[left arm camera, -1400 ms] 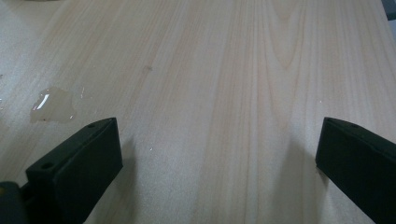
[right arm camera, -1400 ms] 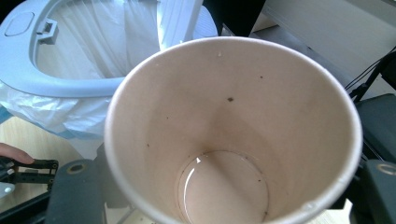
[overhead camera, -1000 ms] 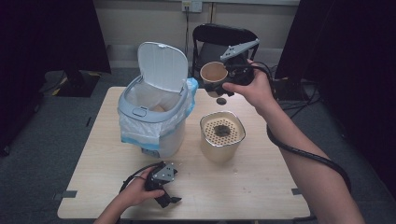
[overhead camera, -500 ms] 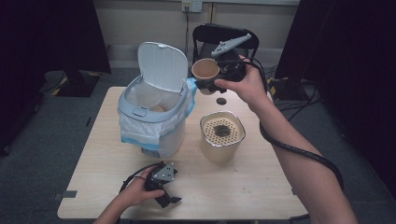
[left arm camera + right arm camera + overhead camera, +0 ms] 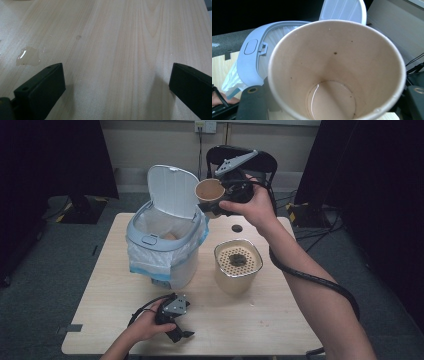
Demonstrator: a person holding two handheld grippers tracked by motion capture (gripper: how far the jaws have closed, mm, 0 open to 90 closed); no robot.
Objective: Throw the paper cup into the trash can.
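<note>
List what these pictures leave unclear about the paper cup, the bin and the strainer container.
- Paper cup: in the high view the right gripper and hand cover the grip; in the right gripper view its wall hides the jaws' contact.
- Bin: the contents are too small to identify, partly behind the rim and liner.
- Strainer container: the dark clump on it is too small to name; its perforated top hides the inside.

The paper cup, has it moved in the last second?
Yes. The cup has shifted left toward the bin's raised lid, held by the right gripper.
</note>
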